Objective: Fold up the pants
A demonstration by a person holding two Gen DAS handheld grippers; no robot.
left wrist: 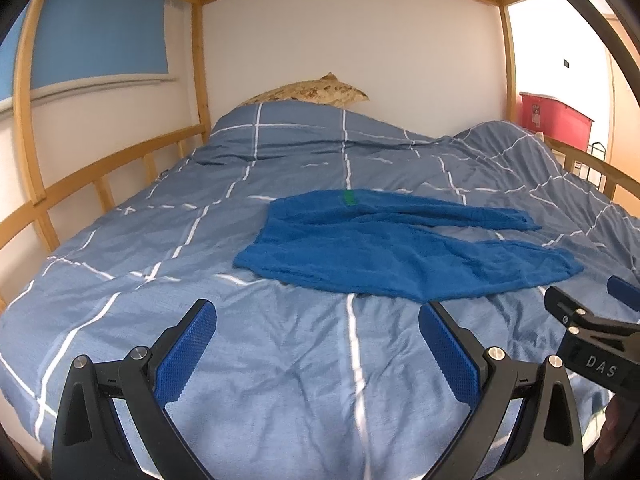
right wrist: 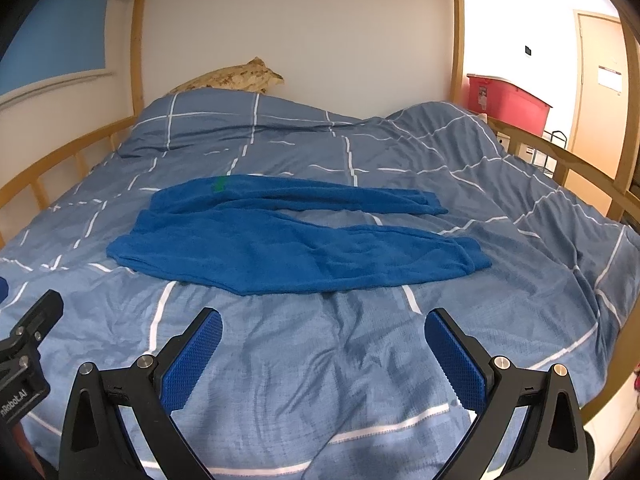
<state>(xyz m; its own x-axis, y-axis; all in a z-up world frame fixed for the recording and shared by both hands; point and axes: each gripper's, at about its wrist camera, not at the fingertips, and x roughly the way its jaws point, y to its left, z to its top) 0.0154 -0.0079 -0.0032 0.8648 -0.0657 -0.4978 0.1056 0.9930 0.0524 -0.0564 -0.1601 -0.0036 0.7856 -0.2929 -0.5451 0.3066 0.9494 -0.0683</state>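
Pants [right wrist: 296,240] (fuzzy blue knit) flat on checked duvet [right wrist: 320,380]; both claws [left wrist: 316,348] [right wrist: 322,354] wide, empty

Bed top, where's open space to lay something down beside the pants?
Bare duvet lies between both open claws and the pants, and left toward the wooden rail. The right side is bunched; the pillow fills the head.

A bedroom in a home — a wooden bunk bed frame [left wrist: 196,80] with slats overhead, a blue checked duvet [left wrist: 180,240] and a patterned pillow [left wrist: 312,90] at the white wall, a door [right wrist: 596,80] to the right.
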